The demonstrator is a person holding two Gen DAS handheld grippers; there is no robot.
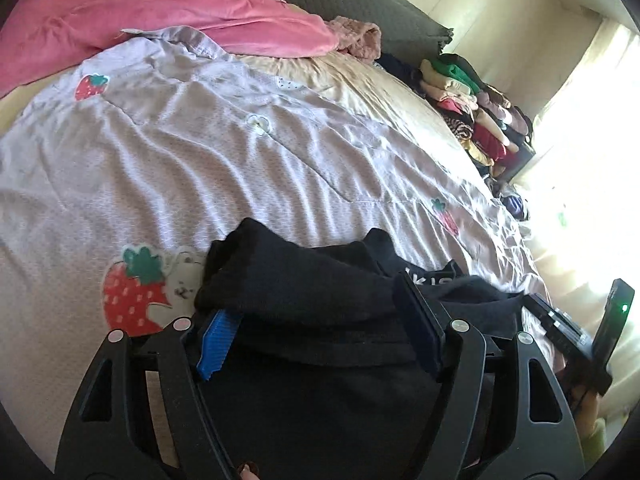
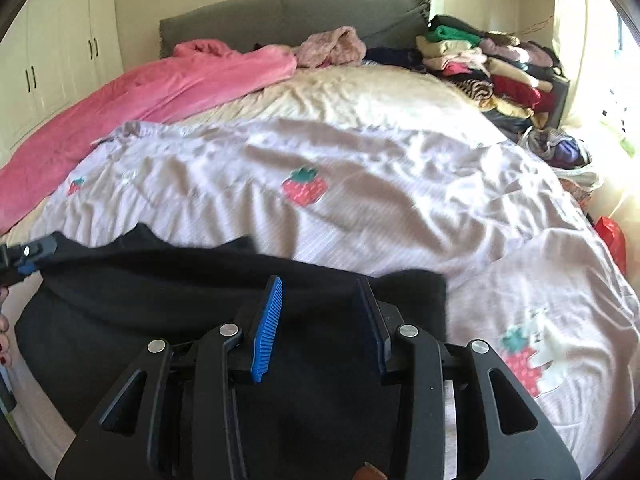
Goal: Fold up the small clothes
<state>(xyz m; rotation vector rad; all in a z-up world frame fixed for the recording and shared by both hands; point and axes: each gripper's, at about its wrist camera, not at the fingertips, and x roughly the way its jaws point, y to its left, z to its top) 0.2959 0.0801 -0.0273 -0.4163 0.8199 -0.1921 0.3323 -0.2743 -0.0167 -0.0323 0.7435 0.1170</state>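
A black garment (image 1: 296,276) lies rumpled on the near part of the bed, with white lettering showing at its far right. My left gripper (image 1: 316,296) stands wide open over it. The cloth bulges up between the jaws and drapes over the top of the left blue pad (image 1: 216,340), but the pads do not press on it. In the right wrist view the same black garment (image 2: 160,300) spreads flat. My right gripper (image 2: 320,280) hovers over its right part, jaws partly apart, the ribbed blue pad (image 2: 268,328) fully bare. The left gripper (image 2: 28,256) sits at the garment's far left corner.
A lilac strawberry-print bedspread (image 2: 360,184) covers the bed. A pink blanket (image 2: 160,88) lies along the far left. The grey headboard (image 2: 288,12) is behind. A pile of folded clothes (image 2: 492,68) stands at the far right corner, a red bag (image 2: 612,240) beside the bed.
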